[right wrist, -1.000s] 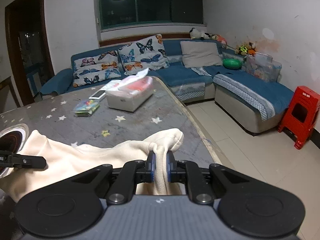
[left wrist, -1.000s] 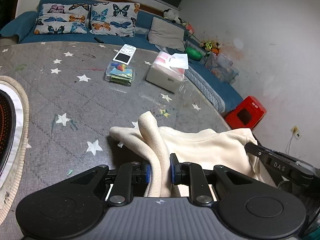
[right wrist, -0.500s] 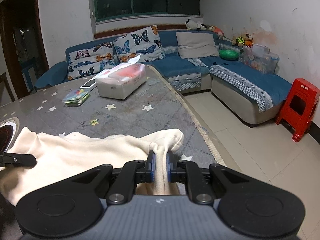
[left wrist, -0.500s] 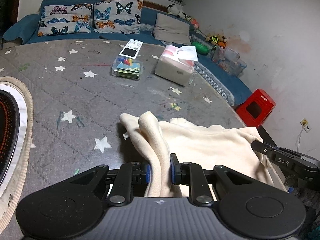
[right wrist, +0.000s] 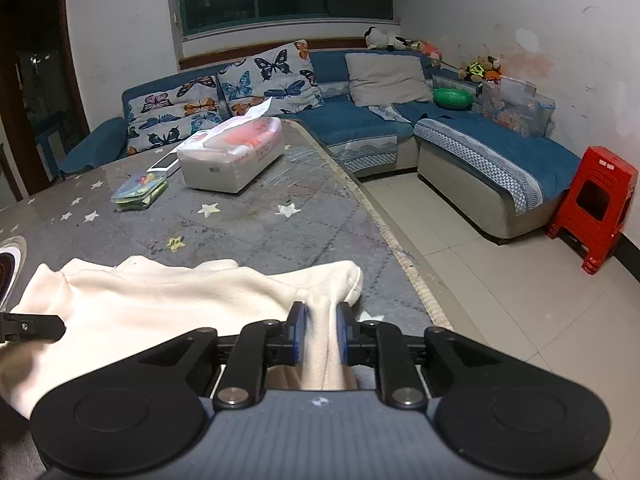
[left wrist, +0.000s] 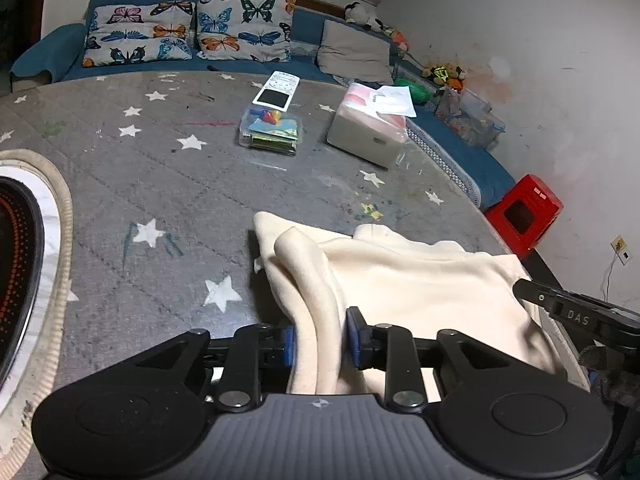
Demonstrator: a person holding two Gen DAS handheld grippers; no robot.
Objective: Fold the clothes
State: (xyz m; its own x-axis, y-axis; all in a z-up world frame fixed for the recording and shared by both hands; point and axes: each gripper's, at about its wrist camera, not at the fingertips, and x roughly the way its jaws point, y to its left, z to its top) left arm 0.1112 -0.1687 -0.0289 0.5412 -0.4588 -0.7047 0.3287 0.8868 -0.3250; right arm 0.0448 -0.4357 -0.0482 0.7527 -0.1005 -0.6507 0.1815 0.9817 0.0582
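Observation:
A cream fleece garment [left wrist: 400,280] is stretched between both grippers over the near part of a grey star-patterned table [left wrist: 160,184]. My left gripper [left wrist: 319,340] is shut on a bunched fold at the garment's left end. My right gripper [right wrist: 319,334] is shut on a bunched fold of the cream garment [right wrist: 160,300] at its right end, close to the table's right edge. One finger of the right gripper [left wrist: 576,314] shows at the right of the left wrist view. The cloth below both jaws is hidden.
Farther back on the table lie a tissue pack [left wrist: 372,128], a clear box of coloured items [left wrist: 272,132] and a white device [left wrist: 276,90]. A round rimmed plate [left wrist: 36,264] sits at the left. A blue sofa [right wrist: 460,136], red stool [right wrist: 596,208] and tiled floor lie beyond.
Both grippers have carried the garment forward over the table, keeping their hold. The garment's front edge now lies farther onto the grey cover.

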